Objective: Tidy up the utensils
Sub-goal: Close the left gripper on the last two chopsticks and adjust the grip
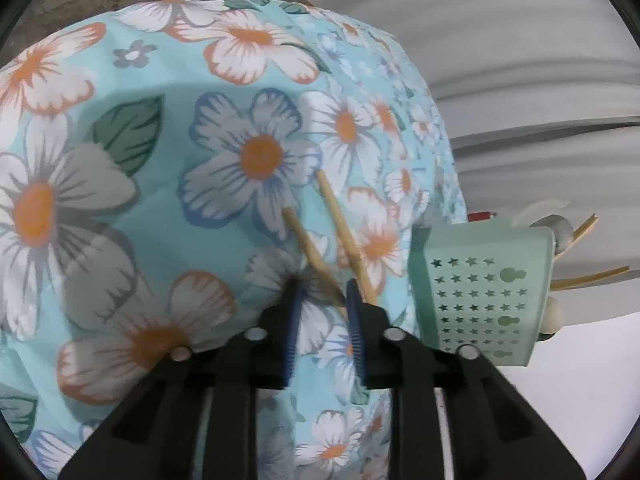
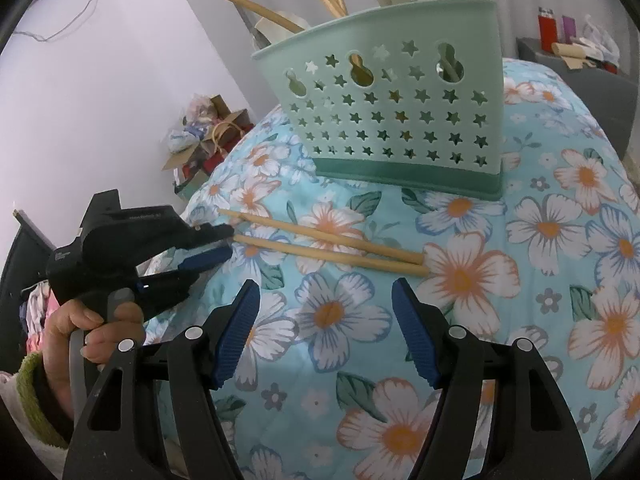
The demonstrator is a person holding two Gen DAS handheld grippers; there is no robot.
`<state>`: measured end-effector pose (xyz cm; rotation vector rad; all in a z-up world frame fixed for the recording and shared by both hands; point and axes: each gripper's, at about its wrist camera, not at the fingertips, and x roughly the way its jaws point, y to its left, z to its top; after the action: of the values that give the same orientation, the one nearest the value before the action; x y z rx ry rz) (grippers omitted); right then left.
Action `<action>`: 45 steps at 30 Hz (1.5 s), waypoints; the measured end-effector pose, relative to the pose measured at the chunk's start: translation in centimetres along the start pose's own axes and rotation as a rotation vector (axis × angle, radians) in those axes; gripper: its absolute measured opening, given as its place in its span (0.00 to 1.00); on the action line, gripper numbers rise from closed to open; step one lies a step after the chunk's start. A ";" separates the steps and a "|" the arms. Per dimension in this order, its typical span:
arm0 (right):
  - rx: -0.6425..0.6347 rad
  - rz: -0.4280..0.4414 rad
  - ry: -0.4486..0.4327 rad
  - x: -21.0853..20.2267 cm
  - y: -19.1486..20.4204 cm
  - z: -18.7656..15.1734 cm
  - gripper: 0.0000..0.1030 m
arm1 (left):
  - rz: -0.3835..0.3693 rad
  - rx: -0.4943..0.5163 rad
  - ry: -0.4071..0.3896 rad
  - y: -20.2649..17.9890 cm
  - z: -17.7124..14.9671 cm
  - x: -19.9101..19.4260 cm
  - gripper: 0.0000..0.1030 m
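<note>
Two wooden chopsticks (image 2: 332, 246) lie side by side on the floral cloth, in front of a mint green utensil holder (image 2: 396, 120) with star holes. The holder holds chopsticks and spoons. My left gripper (image 1: 324, 296) is open, its jaws on either side of the near ends of the chopsticks (image 1: 340, 236); it also shows in the right wrist view (image 2: 216, 246) at their left ends. The holder stands to its right (image 1: 484, 292). My right gripper (image 2: 324, 304) is open and empty, just short of the chopsticks.
The blue floral cloth (image 2: 540, 300) covers a rounded table. A box of clutter (image 2: 208, 136) sits by the white wall at the left. A grey shelf with bottles (image 2: 560, 36) stands at the back right.
</note>
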<state>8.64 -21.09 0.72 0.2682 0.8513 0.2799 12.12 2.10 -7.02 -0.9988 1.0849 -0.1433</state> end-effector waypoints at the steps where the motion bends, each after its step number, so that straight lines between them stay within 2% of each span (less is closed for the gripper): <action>1: -0.001 -0.002 -0.001 -0.1 0.0 -0.1 0.63 | 0.001 0.006 -0.001 0.2 0.0 -0.2 0.15; 8: 0.031 -0.028 -0.013 -0.4 0.1 -0.5 0.62 | 0.013 0.044 0.009 0.0 0.2 -0.3 0.08; 14: 0.006 -0.052 -0.014 -0.4 1.8 -1.1 0.62 | 0.027 0.064 0.025 0.2 0.2 -0.5 0.00; 23: -0.007 -0.080 -0.013 -0.4 3.5 -1.5 0.62 | 0.006 0.093 0.045 0.8 0.0 -1.1 0.00; 27: -0.010 -0.090 -0.015 -0.4 4.1 -1.6 0.62 | -0.031 0.092 0.051 0.8 -0.1 -1.5 0.00; 28: -0.011 -0.091 -0.013 -0.5 4.3 -1.7 0.62 | -0.047 0.087 0.056 0.8 -0.1 -1.6 0.02; 30: -0.015 -0.096 -0.012 -0.5 4.6 -1.7 0.62 | -0.065 0.086 0.062 0.7 0.0 -1.9 0.17; 36: -0.022 -0.094 -0.058 -1.6 5.5 -1.5 0.62 | -0.118 0.088 0.055 0.8 0.0 -3.5 0.35; 42: -0.032 -0.102 -0.087 -2.7 6.1 -1.7 0.62 | -0.180 -0.019 0.122 2.0 0.5 -2.5 0.36; 45: -0.040 -0.113 -0.074 -2.5 6.3 -1.9 0.62 | -0.195 -0.070 0.138 2.6 0.9 -1.6 0.36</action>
<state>4.78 -15.91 3.46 0.1914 0.7839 0.1796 11.07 5.04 -7.78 -1.1704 1.1225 -0.3384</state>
